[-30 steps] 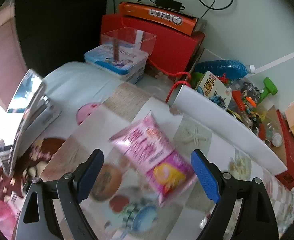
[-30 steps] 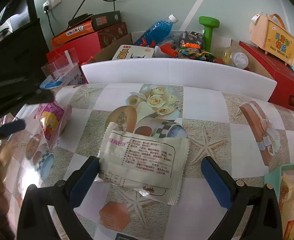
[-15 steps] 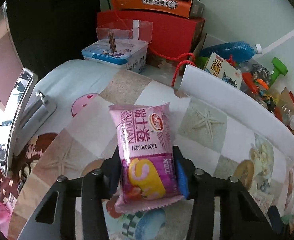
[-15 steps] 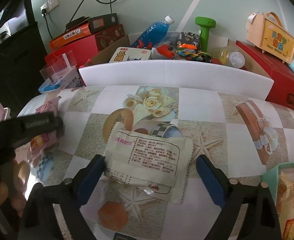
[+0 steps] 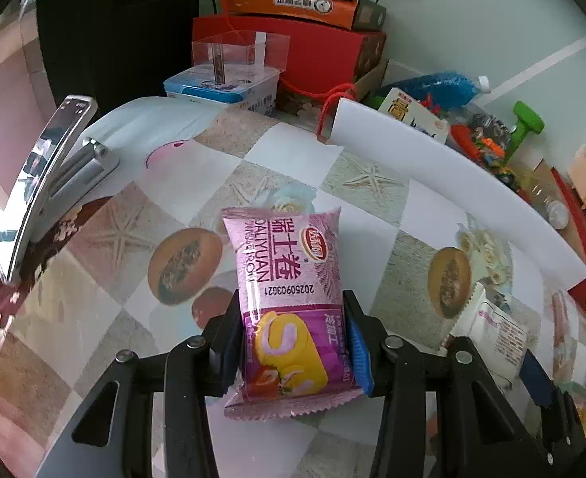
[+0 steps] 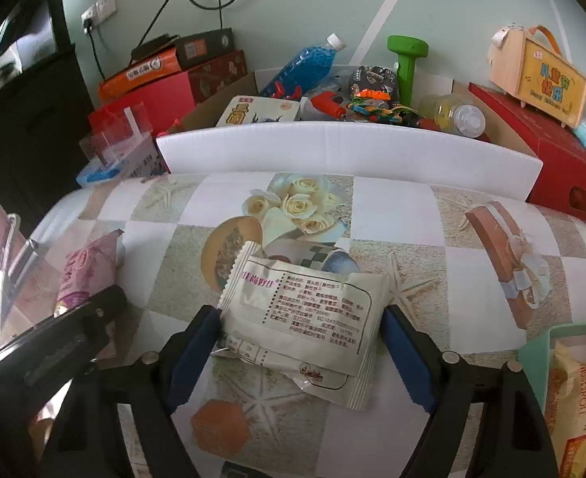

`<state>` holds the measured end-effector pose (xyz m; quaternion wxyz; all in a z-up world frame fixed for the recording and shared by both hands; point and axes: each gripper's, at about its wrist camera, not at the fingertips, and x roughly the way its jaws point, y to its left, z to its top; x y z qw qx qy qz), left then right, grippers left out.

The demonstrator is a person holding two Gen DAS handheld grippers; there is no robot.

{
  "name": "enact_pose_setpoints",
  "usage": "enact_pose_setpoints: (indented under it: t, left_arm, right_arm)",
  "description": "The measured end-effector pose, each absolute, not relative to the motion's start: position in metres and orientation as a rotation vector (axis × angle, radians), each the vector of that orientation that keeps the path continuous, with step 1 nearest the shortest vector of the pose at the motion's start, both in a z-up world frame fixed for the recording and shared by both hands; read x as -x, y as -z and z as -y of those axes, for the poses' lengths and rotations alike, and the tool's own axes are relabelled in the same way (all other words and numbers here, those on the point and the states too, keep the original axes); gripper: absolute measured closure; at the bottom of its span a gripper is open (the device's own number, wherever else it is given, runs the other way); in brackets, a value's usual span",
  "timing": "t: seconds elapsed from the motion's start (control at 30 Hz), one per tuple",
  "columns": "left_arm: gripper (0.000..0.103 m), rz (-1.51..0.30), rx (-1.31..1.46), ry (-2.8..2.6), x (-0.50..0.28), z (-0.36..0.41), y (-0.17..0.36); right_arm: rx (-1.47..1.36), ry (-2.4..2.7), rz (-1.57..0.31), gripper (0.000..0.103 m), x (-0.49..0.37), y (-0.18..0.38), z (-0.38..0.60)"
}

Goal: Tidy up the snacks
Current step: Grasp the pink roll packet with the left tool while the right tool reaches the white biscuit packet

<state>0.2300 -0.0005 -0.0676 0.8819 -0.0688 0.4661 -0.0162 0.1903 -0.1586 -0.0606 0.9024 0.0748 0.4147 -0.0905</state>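
Observation:
My left gripper (image 5: pixel 293 342) is shut on a pink-purple Swiss roll packet (image 5: pixel 289 298) and holds it above the patterned tablecloth (image 5: pixel 372 219). The same packet (image 6: pixel 87 275) and the left gripper's black body show at the left of the right wrist view. My right gripper (image 6: pixel 299 352) has its blue pads on both sides of a cream snack packet (image 6: pixel 305 314) that lies face down on a second cream packet; the pads touch or nearly touch its edges. The cream packet (image 5: pixel 492 326) also shows at the right of the left wrist view.
A mint-green box (image 6: pixel 532 354) with orange snack packets (image 6: pixel 572 398) sits at the front right. A white board (image 6: pixel 349 151) walls off the table's back; behind it lie toys, a blue bottle (image 6: pixel 305 63) and red boxes (image 6: pixel 552 151). A phone on a stand (image 5: pixel 42 183) stands at the left.
My left gripper has closed on the pink packet and lifted it. My right gripper has moved forward and narrowed around the cream packet.

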Motion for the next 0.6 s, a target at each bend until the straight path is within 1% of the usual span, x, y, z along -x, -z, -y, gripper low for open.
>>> enact_pose_setpoints:
  t: [0.53,0.57,0.6]
  left_arm:
    - [0.056,-0.976,0.123,0.011,-0.227,-0.012,0.067]
    - [0.056,-0.976,0.12,0.01,-0.226,-0.011,0.067]
    - [0.056,-0.976,0.119,0.011,-0.226,-0.011,0.066]
  right_arm:
    - [-0.131,0.201,-0.864,0.02,-0.191,0.062,0.155]
    - [-0.129,0.202,-0.863,0.02,-0.191,0.062,0.155]
    - [-0.129,0.2,-0.861,0.024,-0.191,0.062,0.155]
